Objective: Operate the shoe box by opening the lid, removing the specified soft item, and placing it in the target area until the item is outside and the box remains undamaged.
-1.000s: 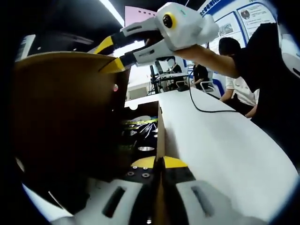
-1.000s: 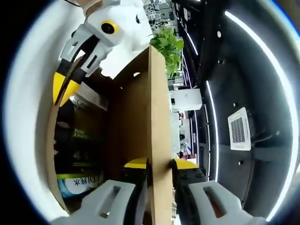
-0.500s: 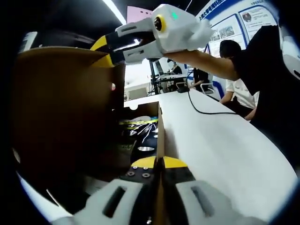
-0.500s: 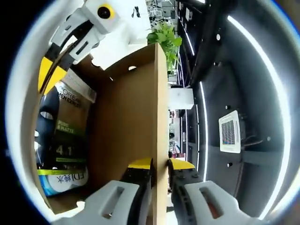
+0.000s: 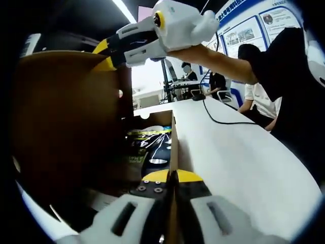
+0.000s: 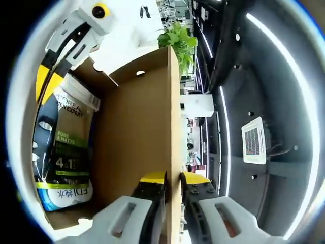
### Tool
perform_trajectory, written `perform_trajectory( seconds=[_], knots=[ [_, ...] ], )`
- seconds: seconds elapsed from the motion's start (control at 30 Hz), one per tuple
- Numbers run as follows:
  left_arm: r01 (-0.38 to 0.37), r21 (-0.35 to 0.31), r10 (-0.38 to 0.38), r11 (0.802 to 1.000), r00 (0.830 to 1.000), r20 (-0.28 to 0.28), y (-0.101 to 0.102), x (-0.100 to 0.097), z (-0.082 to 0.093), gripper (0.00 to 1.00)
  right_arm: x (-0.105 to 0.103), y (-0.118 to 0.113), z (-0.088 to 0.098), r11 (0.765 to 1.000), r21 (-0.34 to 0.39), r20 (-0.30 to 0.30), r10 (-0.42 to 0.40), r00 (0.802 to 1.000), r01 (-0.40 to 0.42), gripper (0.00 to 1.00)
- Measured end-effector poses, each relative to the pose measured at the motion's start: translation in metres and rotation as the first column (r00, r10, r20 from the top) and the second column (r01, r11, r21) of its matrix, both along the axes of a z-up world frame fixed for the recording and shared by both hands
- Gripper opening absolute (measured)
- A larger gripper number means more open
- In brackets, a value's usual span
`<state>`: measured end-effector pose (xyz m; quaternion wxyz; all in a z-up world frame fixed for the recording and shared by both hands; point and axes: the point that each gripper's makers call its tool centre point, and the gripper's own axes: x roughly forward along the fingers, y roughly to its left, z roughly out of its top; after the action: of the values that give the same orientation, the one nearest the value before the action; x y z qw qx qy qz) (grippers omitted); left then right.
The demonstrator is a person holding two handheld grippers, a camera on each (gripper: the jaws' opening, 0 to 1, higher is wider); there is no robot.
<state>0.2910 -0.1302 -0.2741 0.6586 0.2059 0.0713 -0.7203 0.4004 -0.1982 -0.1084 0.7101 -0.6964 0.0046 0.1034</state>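
Cardboard shoe box (image 5: 152,119) sat on the white counter (image 5: 238,152), lid (image 6: 142,127) raised. We had the right claw (image 6: 172,179) clamped on the lid's edge, the left claw (image 5: 171,176) pinched on the box's side wall (image 5: 173,145). Soft L'Oreal pouch (image 6: 66,152) lay inside.

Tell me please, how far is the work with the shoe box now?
Done: the lid is raised, so the box is open. In hand: the right gripper is shut on the lid's edge and holds it up, while the left gripper pinches the box wall. Left: the soft pouch lies inside the box, ungripped; it must come out and go to the target area.
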Motion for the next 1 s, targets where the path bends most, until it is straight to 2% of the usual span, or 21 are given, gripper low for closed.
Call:
perform_trajectory(
  seconds=[0.3, 1.0],
  knots=[
    [0.000, 0.003, 0.000, 1.000, 1.000, -0.002, 0.000, 0.001, 0.000, 0.03, 0.002, 0.000, 0.000, 1.000, -0.006, -0.054, -0.001, 0.999, 0.001, 0.09],
    [-0.002, 0.000, 0.002, 1.000, 1.000, -0.008, -0.001, 0.002, 0.001, 0.03, 0.025, -0.004, 0.004, 1.000, -0.011, -0.104, -0.011, 0.995, 0.010, 0.07]
  ],
)
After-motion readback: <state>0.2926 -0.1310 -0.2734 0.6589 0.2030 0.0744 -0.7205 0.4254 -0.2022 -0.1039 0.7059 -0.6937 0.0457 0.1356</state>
